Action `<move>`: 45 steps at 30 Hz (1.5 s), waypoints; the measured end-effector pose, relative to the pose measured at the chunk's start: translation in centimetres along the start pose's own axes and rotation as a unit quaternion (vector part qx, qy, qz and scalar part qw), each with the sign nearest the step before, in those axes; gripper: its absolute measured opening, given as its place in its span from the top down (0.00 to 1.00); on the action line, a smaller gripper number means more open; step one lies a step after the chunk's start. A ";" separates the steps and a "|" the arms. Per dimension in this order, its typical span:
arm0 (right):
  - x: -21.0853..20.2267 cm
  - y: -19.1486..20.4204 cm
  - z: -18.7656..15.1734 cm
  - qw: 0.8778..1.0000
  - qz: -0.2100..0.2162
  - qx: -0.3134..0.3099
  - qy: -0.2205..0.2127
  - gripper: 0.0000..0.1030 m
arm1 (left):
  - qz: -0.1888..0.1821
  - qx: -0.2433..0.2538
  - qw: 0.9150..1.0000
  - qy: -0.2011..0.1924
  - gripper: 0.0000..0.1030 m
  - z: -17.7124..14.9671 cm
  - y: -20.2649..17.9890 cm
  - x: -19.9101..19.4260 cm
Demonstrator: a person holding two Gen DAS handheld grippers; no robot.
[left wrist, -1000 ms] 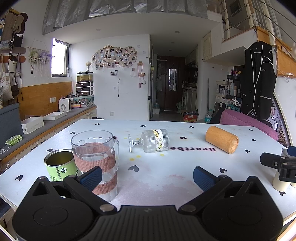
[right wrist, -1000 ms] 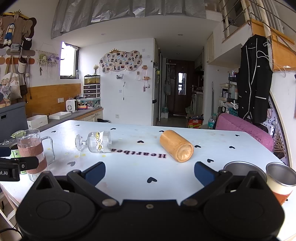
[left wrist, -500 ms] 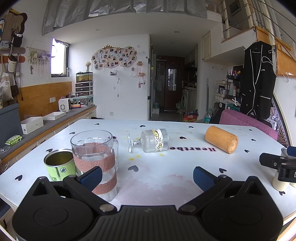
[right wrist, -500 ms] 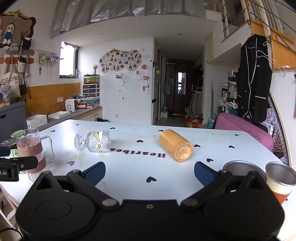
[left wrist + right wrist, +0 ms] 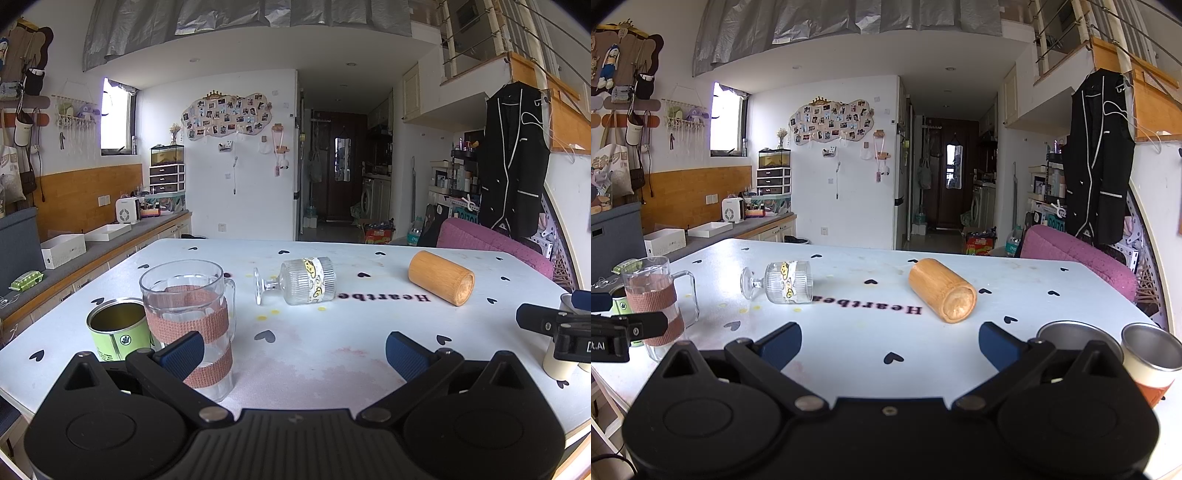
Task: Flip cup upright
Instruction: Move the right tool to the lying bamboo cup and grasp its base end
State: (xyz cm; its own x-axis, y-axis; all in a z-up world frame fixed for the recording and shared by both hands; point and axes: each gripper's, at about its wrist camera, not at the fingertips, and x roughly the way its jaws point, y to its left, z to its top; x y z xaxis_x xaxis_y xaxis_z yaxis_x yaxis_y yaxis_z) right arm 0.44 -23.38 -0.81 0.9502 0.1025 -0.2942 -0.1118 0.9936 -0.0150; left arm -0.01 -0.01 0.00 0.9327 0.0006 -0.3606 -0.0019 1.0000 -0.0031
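A: In the middle of the white, heart-printed surface (image 5: 317, 354) lies the cup (image 5: 295, 281), a ribbed stemmed glass with a smiley-face band, flat on its side, foot pointing left and mouth right. Does it look different from a second ago?

B: No. It lies in the same spot in both views, just above the printed "Heartbe" lettering (image 5: 384, 296). From the right wrist it shows at the left (image 5: 779, 282), with nothing touching it.

A: And the wooden cylinder (image 5: 441, 277)?

B: Also on its side, well to the right of the cup, unmoved. Only the framing shifts a hair; the cameras have barely drifted.

A: The left gripper (image 5: 293, 350)?

B: Its jaws are spread wide with nothing between them, held low at the near edge, well short of the cup. Just beside its left finger stands the glass mug (image 5: 190, 319) with a woven band, and next to that the green tin (image 5: 118, 328), both upright.

A: The right gripper (image 5: 890, 343)?

B: The same: jaws wide apart and empty, as in the earlier frames. By its right finger stand two metal cups (image 5: 1152, 356), open ends up. Each gripper's tip shows at the edge of the other's view.
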 end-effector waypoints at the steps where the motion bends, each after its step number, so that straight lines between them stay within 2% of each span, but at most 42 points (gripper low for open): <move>1: 0.0 0.0 0.0 1.000 0.000 0.000 0.000 0.00 | 0.000 0.000 1.000 0.000 0.00 0.0 0.0 0.0; 8: 0.4 0.0 0.0 1.000 0.002 0.000 -0.001 0.00 | -0.002 -0.001 1.000 -0.001 0.00 0.0 -1.1 0.1; 14: 2.5 -0.1 1.1 1.000 0.002 -0.007 -0.001 0.00 | -0.004 -0.006 1.000 -0.006 0.00 -0.8 0.1 -0.3; 20: 7.2 0.5 3.5 0.998 -0.026 -0.060 0.010 0.00 | -0.006 -0.014 1.000 -0.010 0.00 -1.4 1.3 -0.1; 28: 15.2 0.4 6.6 0.987 -0.058 -0.130 0.071 0.05 | -0.012 -0.029 0.999 -0.004 0.00 -2.1 3.0 0.5; 36: 23.6 -1.4 7.4 0.982 -0.078 -0.099 0.143 0.07 | -0.009 -0.037 0.999 0.002 0.00 -2.7 4.4 0.9; 45: 29.0 -4.8 7.5 0.979 -0.083 -0.024 0.187 0.10 | -0.006 -0.040 0.999 0.016 0.00 -3.4 5.0 1.7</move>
State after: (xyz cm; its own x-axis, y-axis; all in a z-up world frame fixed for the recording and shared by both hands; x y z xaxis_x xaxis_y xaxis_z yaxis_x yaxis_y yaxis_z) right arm 30.70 -24.83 -2.14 0.7847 -0.0927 -0.6129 0.0118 0.9908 -0.1347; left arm 0.28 4.98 -3.80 0.9207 -0.0119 -0.3901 -0.0216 0.9965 -0.0812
